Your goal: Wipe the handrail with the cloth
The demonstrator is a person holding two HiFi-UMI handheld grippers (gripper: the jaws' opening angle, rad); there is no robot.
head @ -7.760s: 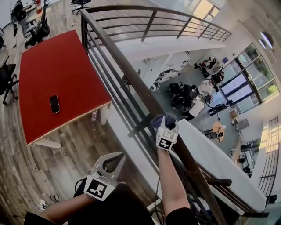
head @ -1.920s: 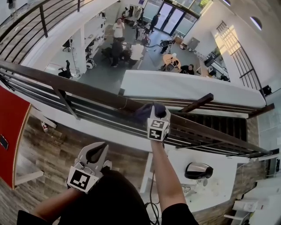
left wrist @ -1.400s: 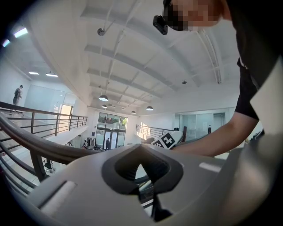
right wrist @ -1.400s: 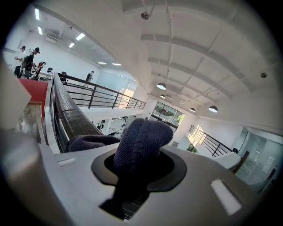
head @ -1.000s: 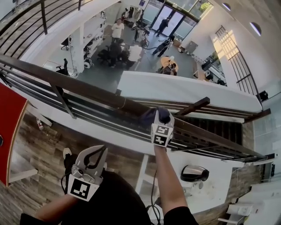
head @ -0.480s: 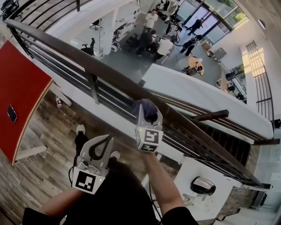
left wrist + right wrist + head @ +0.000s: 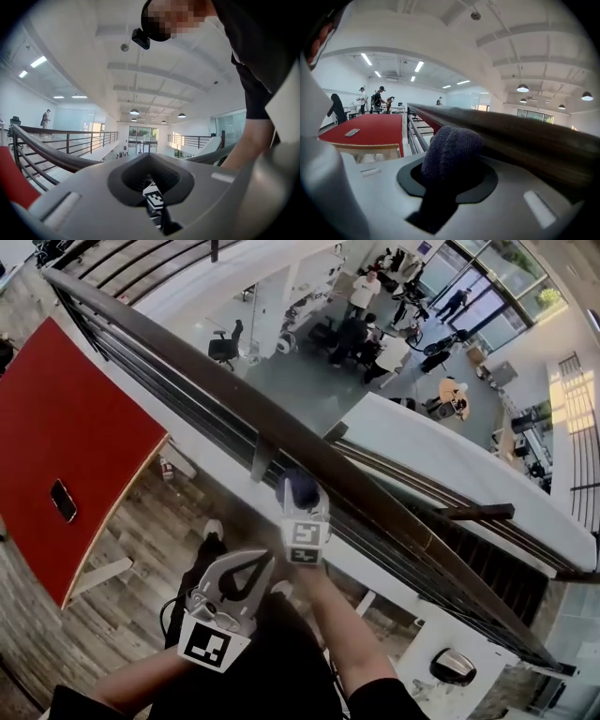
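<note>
The dark wooden handrail (image 7: 187, 371) runs from upper left to lower right above the atrium. My right gripper (image 7: 302, 502) is shut on a bunched dark blue cloth (image 7: 302, 487). The cloth rests against the rail's near side, just right of a baluster post (image 7: 261, 461). In the right gripper view the cloth (image 7: 452, 150) fills the jaws, with the blurred handrail (image 7: 525, 136) passing close on its right. My left gripper (image 7: 246, 570) hangs low by my body, away from the rail, shut and holding nothing. In its own view the left gripper (image 7: 150, 161) has its jaws together and points upward.
A red table (image 7: 84, 456) with a phone (image 7: 63, 501) on it stands to the left on the wooden floor. Thin horizontal bars run under the rail. Beyond the rail is a drop to a lower floor with several people (image 7: 366, 324).
My right gripper has slid the cloth leftward along the rail toward the baluster post and the red table. The left gripper has stayed by my body, still shut.
</note>
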